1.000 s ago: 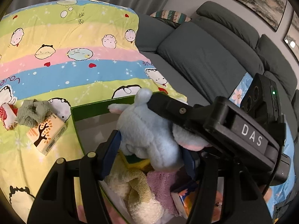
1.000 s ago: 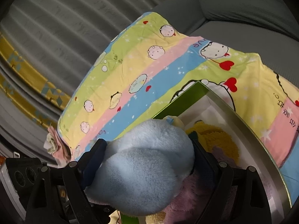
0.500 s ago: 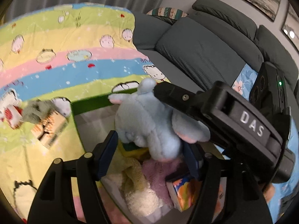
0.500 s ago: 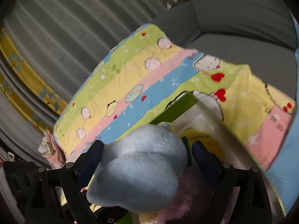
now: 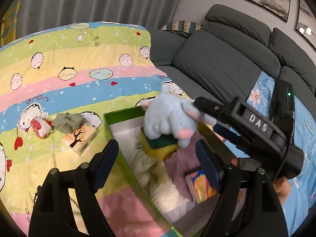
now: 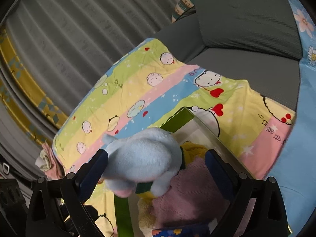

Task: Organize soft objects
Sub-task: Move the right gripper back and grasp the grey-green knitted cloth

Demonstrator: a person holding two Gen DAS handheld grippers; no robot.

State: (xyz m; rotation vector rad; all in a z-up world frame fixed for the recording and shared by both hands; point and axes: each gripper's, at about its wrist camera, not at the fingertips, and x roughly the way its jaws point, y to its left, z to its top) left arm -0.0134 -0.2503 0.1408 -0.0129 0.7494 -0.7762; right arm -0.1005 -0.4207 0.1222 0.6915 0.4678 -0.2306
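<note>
A light blue plush toy (image 5: pixel 169 120) lies on a yellow-green sponge (image 5: pixel 158 145) inside the green-rimmed box (image 5: pixel 110 122). My left gripper (image 5: pixel 156 164) is drawn back from the toy, jaws opening, nothing between them. In the right wrist view the plush toy (image 6: pixel 142 156) sits between the jaws of my right gripper (image 6: pixel 156 167), which are opening. The left pad is at the toy's edge and the right pad stands apart from it. The box (image 6: pixel 177 118) also holds a pink towel (image 6: pixel 187 193) and a cream fluffy cloth (image 5: pixel 156 177).
On the striped cartoon blanket (image 5: pixel 79 90), left of the box, lie a grey-green cloth (image 5: pixel 68 121), an orange tree-printed packet (image 5: pixel 81 140) and a red-and-white item (image 5: pixel 39 126). A colourful packet (image 5: pixel 199 185) is in the box. A grey sofa (image 5: pixel 217 69) stands behind.
Both grippers have opened wider and pulled back. The blue plush toy, squeezed between them before, has been let go and lies in the box.
</note>
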